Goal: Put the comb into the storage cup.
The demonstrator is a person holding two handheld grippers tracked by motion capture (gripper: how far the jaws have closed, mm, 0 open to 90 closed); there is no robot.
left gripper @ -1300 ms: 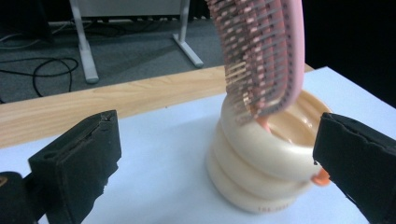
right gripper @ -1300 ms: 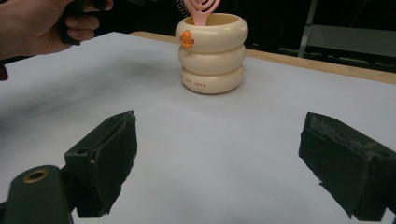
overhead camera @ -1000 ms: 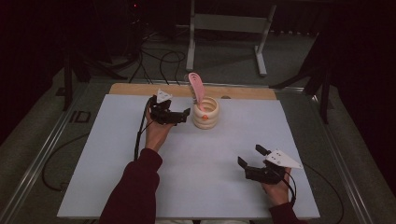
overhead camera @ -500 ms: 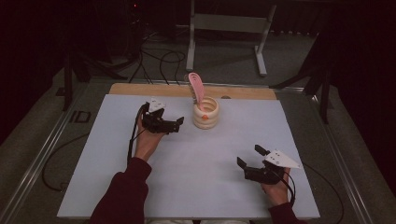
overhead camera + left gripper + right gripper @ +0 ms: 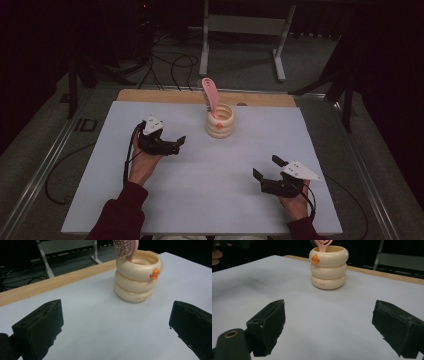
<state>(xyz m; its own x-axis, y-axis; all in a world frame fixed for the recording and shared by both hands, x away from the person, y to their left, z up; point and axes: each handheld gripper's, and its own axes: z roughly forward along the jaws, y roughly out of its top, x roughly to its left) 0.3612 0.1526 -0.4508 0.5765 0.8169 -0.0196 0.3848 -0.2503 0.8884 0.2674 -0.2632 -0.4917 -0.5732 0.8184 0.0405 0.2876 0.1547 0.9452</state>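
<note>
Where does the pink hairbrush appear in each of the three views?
High view: pink hairbrush at upper centre, standing in the cream holder.
Left gripper view: top edge, right of centre.
Right gripper view: top edge, centre.
Shared landmark: the holder's orange beak.

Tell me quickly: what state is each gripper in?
Left gripper: open, holding nothing.
Right gripper: open, holding nothing.

Pink hairbrush (image 5: 210, 95) upright in cream holder (image 5: 220, 121)

High view looks down; both low claw views share the cream holder (image 5: 138, 277).
</note>
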